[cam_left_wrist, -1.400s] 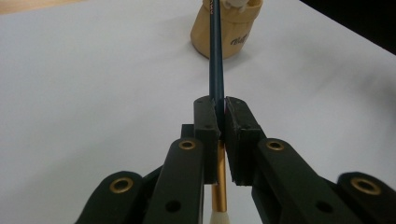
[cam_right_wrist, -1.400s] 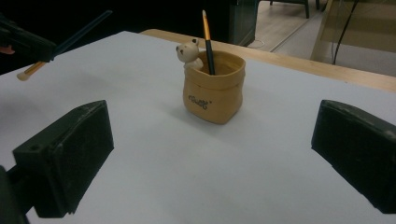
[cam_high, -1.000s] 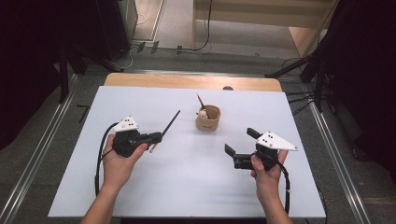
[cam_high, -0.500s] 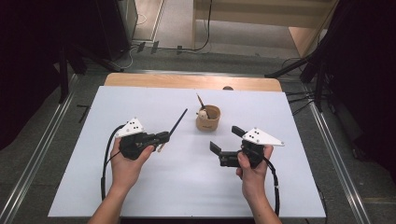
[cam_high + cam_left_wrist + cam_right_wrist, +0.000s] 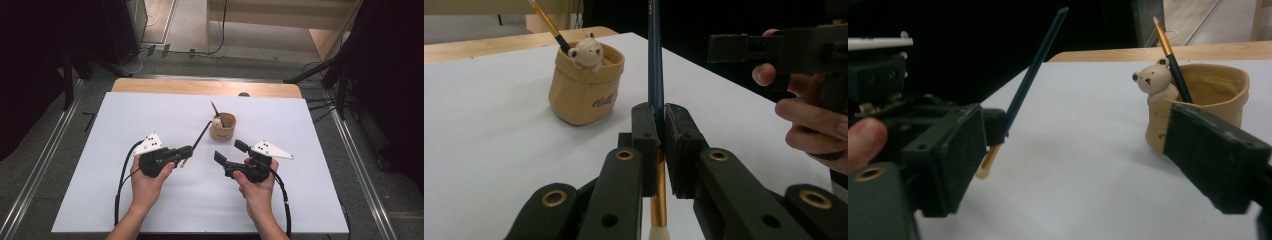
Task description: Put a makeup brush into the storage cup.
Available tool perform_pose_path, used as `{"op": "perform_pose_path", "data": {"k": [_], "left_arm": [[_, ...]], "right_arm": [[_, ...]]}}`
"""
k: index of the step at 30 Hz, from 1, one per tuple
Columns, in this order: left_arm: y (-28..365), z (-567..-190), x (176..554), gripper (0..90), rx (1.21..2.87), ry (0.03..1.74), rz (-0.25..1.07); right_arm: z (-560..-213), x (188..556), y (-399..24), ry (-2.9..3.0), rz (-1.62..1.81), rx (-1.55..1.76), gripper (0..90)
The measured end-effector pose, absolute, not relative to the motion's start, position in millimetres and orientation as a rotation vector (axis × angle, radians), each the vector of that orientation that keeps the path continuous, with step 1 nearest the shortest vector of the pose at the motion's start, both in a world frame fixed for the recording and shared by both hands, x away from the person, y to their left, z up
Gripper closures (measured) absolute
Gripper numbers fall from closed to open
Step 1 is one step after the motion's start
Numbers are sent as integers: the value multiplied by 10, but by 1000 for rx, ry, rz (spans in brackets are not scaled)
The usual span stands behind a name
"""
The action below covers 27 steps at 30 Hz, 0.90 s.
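The left gripper (image 5: 186, 150) clamps a slim dark brush (image 5: 199, 139), its handle slanting toward the tan bear-faced cup (image 5: 223, 126). The right gripper (image 5: 231, 150), jaws just narrowing with nothing between, has drifted closer across the smooth white table (image 5: 125, 200).

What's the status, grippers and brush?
Left gripper shut on brush. Right gripper open, empty, jaws just closing somewhat. Cup beyond, path unobstructed.

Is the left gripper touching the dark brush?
Touching. The left gripper view shows the left gripper shut on the dark brush, pads pressing its handle.
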State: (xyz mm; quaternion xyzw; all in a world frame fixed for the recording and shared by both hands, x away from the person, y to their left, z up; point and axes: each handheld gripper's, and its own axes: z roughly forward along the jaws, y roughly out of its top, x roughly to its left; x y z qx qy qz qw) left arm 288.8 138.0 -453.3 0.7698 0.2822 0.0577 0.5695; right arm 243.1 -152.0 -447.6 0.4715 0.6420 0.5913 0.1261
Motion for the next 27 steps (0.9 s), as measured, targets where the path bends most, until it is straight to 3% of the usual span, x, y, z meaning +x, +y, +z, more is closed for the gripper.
{"op": "perform_pose_path", "data": {"k": [12,20,27], "left_arm": [[1209,-4556,2767,853,1776,605,133],[1102,-4581,2706,852,1775,576,130],[1044,-4597,2675,852,1778,567,125]], "right_arm": [[-4535,2421,-1406,1787,1901,1461,460],[-4646,2413,-1384,1698,2038,1573,603],[-4676,2404,-1347,1667,2077,1629,671]]}}
